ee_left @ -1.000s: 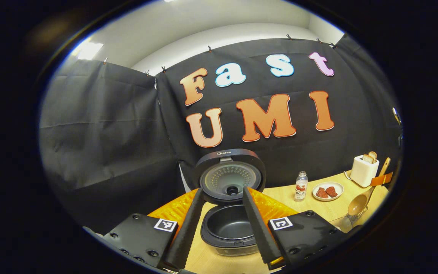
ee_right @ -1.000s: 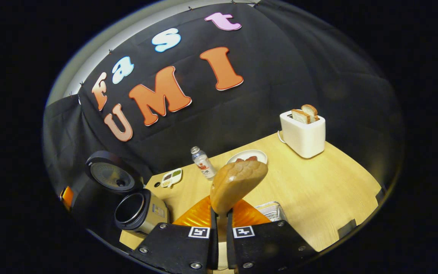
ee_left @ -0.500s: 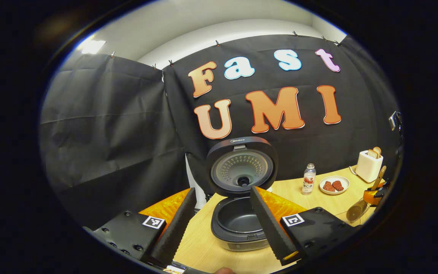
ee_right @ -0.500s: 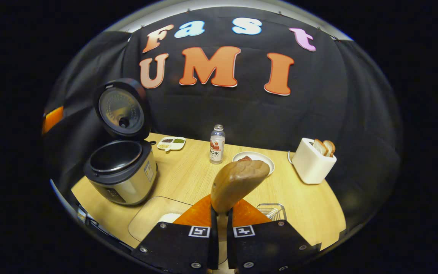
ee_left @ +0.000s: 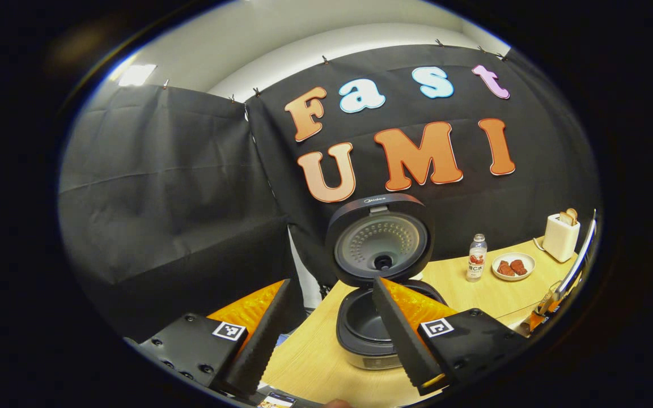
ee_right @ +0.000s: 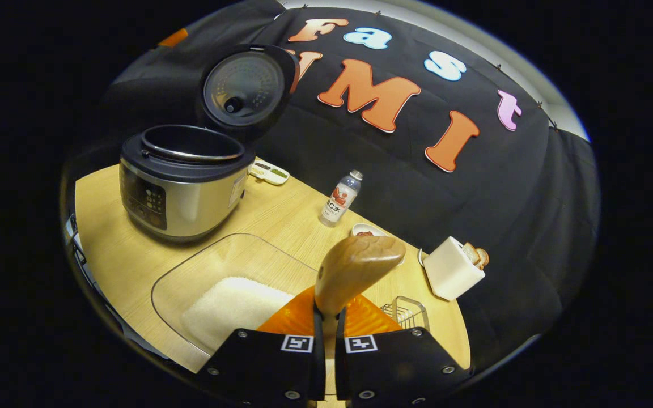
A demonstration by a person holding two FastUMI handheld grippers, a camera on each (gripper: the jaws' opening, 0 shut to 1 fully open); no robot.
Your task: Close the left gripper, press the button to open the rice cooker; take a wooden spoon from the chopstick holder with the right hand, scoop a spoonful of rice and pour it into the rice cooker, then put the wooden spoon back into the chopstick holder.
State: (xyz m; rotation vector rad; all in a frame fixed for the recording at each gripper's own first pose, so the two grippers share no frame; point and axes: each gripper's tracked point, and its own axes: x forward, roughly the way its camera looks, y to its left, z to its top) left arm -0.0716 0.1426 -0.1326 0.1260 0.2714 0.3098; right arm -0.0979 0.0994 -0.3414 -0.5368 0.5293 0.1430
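Nearest in the right gripper view, the right tongs [ee_right: 326,317] are clamped tight on the handle of the wooden spoon [ee_right: 356,271], whose smooth, rounded brown bowl pokes up just past the fingers and looks empty. Just left of it on the pale woodgrain bench [ee_right: 117,255] sits a clear, round-cornered container [ee_right: 213,266] holding a flat white mound of rice [ee_right: 236,303]; to the right stands the wire chopstick holder [ee_right: 403,313]. So the scooping step looks to be in hand: I'd judge the spoon must next dip left and down into the rice, bowl turned to dig. Farther left stands the rice cooker [ee_right: 182,184], brushed metal with a dark rim, its round dimpled lid already up. In the left gripper view the left tongs [ee_left: 326,334] stand wide apart, gripping nothing, ribbed fingers [ee_left: 400,334] framing the cooker's dark, bare pot. Beyond are a small bottle [ee_right: 340,198] and a white toaster [ee_right: 452,267].
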